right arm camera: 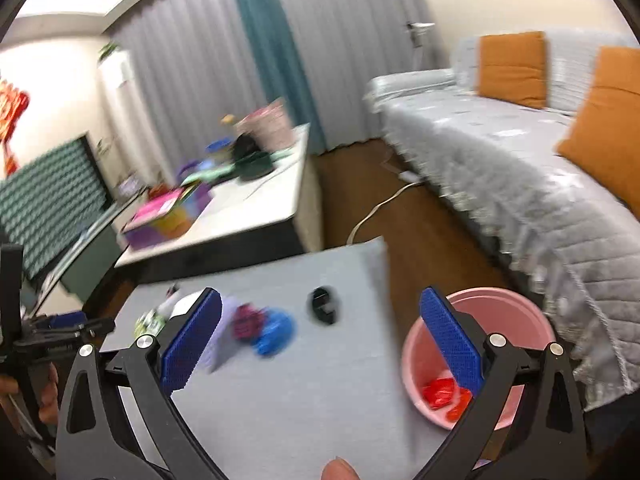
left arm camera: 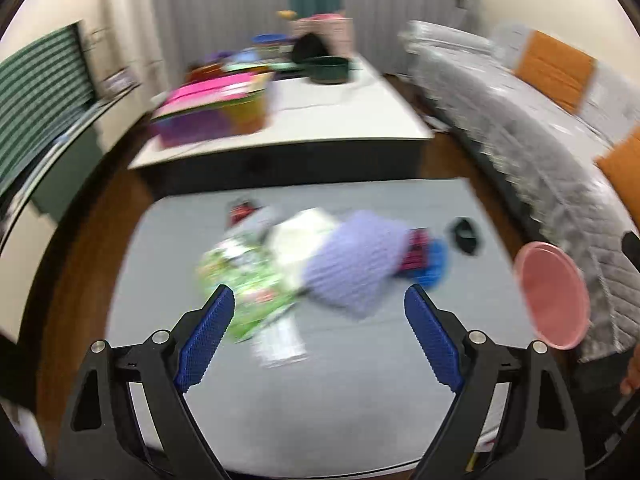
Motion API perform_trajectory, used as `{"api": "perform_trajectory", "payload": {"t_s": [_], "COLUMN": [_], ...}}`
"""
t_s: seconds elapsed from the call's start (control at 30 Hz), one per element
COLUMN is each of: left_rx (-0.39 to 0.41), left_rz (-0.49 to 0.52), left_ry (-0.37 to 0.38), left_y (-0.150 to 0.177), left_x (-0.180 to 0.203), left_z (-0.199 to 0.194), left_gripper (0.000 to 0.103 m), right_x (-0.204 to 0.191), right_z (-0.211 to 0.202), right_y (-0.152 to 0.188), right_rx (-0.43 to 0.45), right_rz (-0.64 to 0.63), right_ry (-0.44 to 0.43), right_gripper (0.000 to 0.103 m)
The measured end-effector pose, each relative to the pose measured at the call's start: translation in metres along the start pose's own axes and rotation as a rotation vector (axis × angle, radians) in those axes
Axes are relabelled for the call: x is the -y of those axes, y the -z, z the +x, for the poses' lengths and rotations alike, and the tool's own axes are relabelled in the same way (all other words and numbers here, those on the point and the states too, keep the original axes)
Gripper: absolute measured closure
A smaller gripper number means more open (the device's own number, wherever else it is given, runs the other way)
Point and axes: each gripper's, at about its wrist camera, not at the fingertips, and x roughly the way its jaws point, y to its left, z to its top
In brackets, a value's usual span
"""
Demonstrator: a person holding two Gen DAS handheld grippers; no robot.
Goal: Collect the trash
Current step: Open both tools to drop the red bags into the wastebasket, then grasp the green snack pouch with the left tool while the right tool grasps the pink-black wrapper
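Between the spread blue-padded fingers of the left gripper (left arm camera: 319,312) and the right gripper (right arm camera: 320,328), nothing is being held; both are hovering released above the grey tabletop (left arm camera: 340,392). Red crumpled wrappers (right arm camera: 446,396) are already lying inside the round pink plastic bin (right arm camera: 532,320) beside the table's right edge. Judging by this, collection is only beginning: a green printed packet (left arm camera: 244,280), a lilac ribbed piece (left arm camera: 356,264), a blue crumpled scrap (right arm camera: 276,330) and a small black item (right arm camera: 324,306) are still waiting mid-table.

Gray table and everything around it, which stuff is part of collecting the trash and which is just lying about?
For the job:
pink bin holding red wrapper
green wrapper
lavender knit piece
blue crumpled item
magenta item
small black item

Just lying about:
colorful boxes
dark green pot
orange cushions
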Motion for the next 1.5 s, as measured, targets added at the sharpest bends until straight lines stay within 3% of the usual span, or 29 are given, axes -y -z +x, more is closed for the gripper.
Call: {"api": "perform_trajectory", "payload": {"t_s": [0.2,0.37,0.57,0.73,0.87,0.97,1.13,1.33,1.4,1.47,1.5], "left_rx": [-0.047,-0.103,-0.148,-0.188,-0.250,-0.274,-0.327,-0.315,-0.320,-0.335,-0.345], "left_rz": [-0.162,-0.197,-0.267,-0.257,-0.230,-0.207,-0.262,-0.358,-0.356,-0.363,-0.374], "left_ry": [-0.070,-0.099,-0.025,-0.023,0.064,0.081,0.125,0.177,0.182,0.190,0.207], "left_y": [0.029,0.051,0.047,0.029,0.009,0.008,0.014,0.011,0.011,0.013,0.014], "left_x": [-0.064,-0.092,-0.111,-0.118,-0.117,-0.114,-0.118,-0.127,-0.126,-0.126,-0.126], "left_z": [0.030,0.075,0.095,0.110,0.143,0.173,0.204,0.206,0.209,0.212,0.214], "left_gripper": [0.019,0.019,0.019,0.019,0.019,0.019,0.019,0.020,0.022,0.031,0.039], "right_x": [-0.053,-0.086,-0.099,-0.093,-0.087,-0.082,-0.082,-0.085,-0.090,-0.092,-0.092], "right_z": [0.044,0.080,0.114,0.138,0.164,0.186,0.211,0.228,0.230,0.233,0.236], "right_y": [0.028,0.048,0.056,0.050,0.040,0.045,0.057,0.053,0.050,0.049,0.049], "right_rx": [-0.122,-0.215,-0.285,-0.333,-0.351,-0.370,-0.405,-0.402,-0.371,-0.355,-0.362], "right_rz": [-0.113,-0.198,-0.232,-0.248,-0.215,-0.207,-0.253,-0.215,-0.250,-0.261,-0.254], "right_ry": [-0.070,-0.092,-0.072,-0.025,0.001,0.015,0.038,0.037,0.036,0.037,0.029], "right_gripper": [0.005,0.005,0.005,0.005,0.005,0.005,0.005,0.005,0.005,0.006,0.016]}}
